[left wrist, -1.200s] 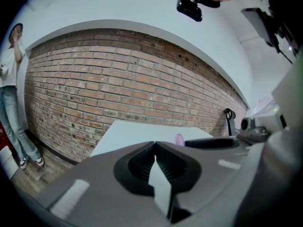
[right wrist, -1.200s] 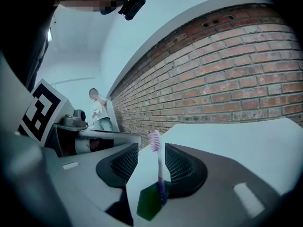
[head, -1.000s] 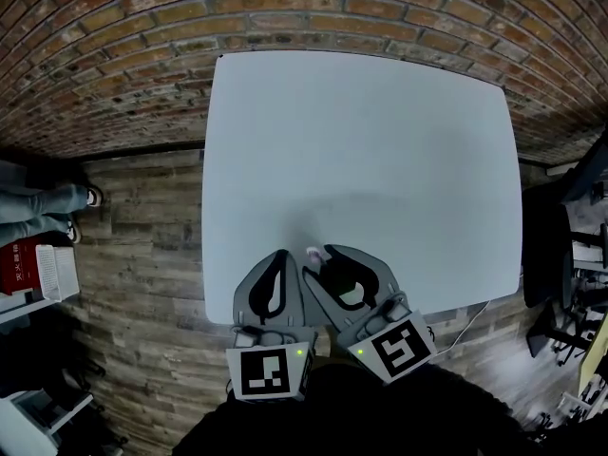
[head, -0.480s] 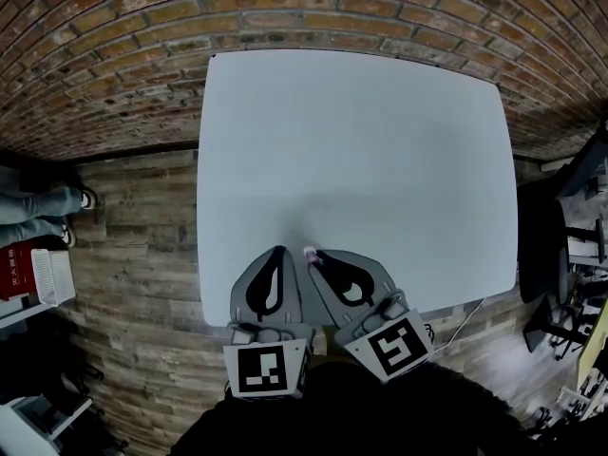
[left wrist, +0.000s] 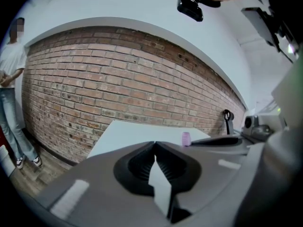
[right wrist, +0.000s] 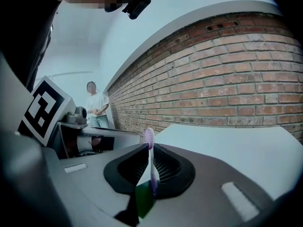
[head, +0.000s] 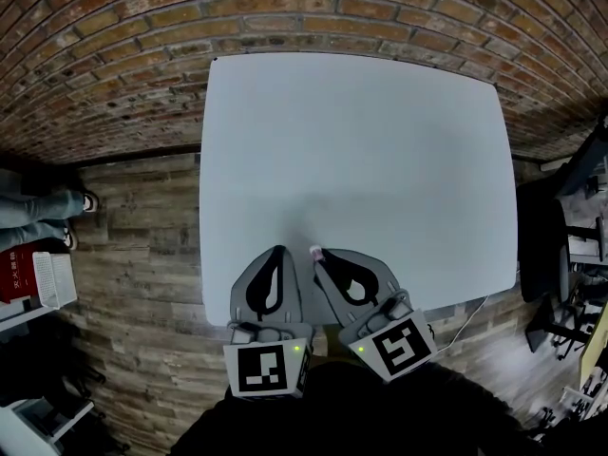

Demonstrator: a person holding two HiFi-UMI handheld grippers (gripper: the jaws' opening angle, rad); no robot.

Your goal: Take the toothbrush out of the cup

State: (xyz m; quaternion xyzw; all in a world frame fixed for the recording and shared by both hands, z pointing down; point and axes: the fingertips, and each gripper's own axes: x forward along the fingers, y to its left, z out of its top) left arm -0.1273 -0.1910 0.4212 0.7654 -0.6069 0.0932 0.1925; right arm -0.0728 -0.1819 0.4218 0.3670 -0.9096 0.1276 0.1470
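Note:
A toothbrush with a pink-purple head (right wrist: 149,136) stands upright between the fingers of my right gripper (right wrist: 149,148). The jaws are closing and their pads press on its handle. Below them shows a bit of the green cup (right wrist: 144,200). In the head view the brush head (head: 314,252) pokes out at the tip of the right gripper (head: 318,257), near the front edge of the white table (head: 361,141); the cup is hidden there. My left gripper (head: 278,252) sits just left of it, shut and empty. The left gripper view shows its tips (left wrist: 155,144) meeting and the brush head (left wrist: 185,138) to the right.
A brick wall (head: 285,8) runs behind the table, and wood flooring (head: 133,236) lies to its left. A person's legs (head: 38,207) stand at the far left beside a red box (head: 14,269) and a white basket (head: 55,275). Dark chairs (head: 560,255) are at the right.
My right gripper's jaws have closed from wide open onto the toothbrush, covering the cup that showed between them. The left gripper has not moved.

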